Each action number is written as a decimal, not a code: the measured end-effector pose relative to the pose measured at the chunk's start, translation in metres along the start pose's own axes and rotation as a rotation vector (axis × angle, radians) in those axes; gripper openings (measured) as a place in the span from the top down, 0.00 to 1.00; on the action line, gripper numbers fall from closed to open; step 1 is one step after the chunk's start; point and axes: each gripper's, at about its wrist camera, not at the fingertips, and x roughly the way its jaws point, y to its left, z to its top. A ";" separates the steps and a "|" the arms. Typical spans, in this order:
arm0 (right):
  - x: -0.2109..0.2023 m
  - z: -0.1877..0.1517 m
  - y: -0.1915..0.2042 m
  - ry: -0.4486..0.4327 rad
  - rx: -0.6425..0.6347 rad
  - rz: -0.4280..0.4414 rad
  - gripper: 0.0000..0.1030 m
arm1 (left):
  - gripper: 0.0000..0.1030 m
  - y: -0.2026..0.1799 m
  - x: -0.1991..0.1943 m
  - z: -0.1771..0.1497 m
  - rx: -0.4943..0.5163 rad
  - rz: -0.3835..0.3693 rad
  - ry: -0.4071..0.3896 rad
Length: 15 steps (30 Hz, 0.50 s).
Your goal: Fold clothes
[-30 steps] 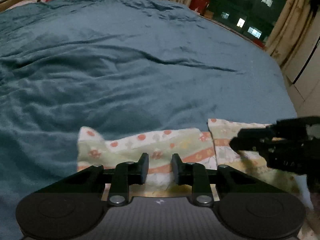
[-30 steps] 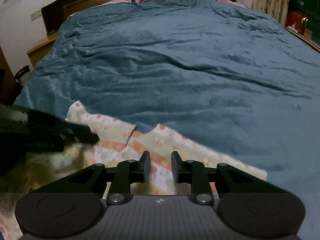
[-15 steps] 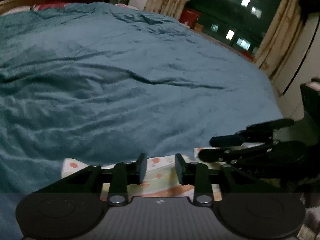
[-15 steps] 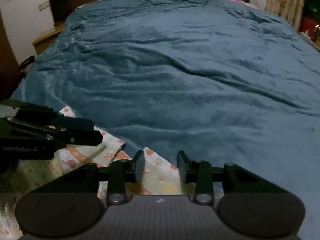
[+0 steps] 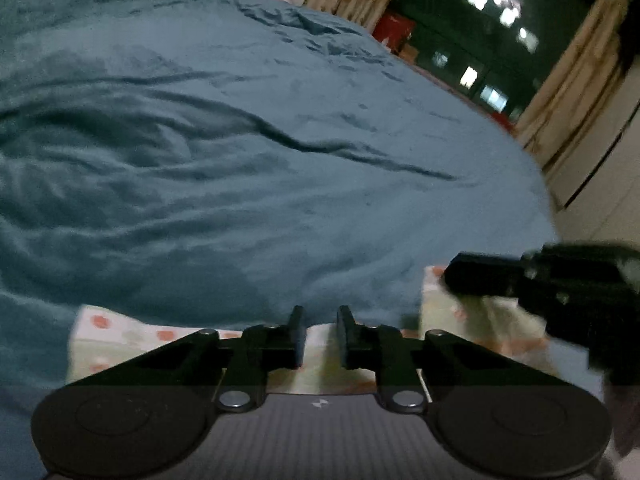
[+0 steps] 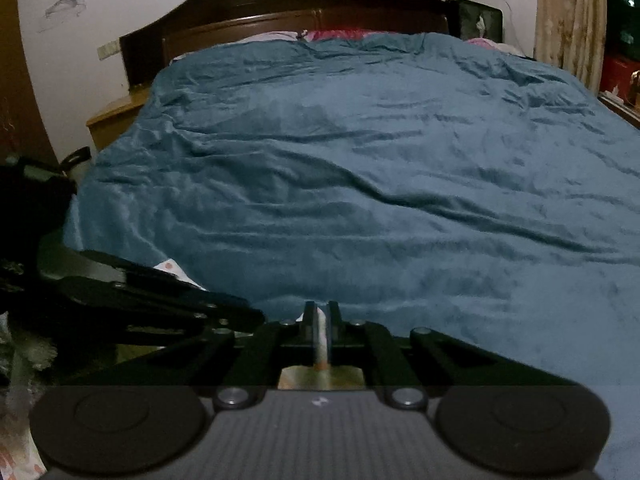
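You are at the start: the patterned garment (image 5: 120, 336) lies flat at the near edge of the teal blanket (image 5: 240, 160), no fold visible. Your right gripper (image 6: 321, 314) pinches a thin layer of its soft printed cotton; your left gripper (image 5: 318, 320) hovers over the hem, jaws slightly apart, holding nothing. The blanket is plush and wrinkled.

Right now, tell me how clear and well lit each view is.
Left wrist view: dim, motion-blurred; the right tool and the patterned garment smear, and bright window lights flare. Right wrist view: dim but sharper on the blue blanket; fisheye bends the headboard; the left tool is dark.
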 end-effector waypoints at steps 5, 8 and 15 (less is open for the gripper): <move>0.010 -0.001 0.000 -0.002 0.011 0.019 0.97 | 0.85 0.009 -0.004 0.007 -0.119 -0.063 -0.044; 0.025 -0.003 0.001 0.029 0.015 0.025 0.97 | 0.85 0.019 -0.010 0.008 -0.165 -0.066 -0.051; 0.031 -0.002 0.003 0.089 0.017 -0.013 0.89 | 0.84 0.012 -0.038 0.005 -0.114 -0.019 -0.059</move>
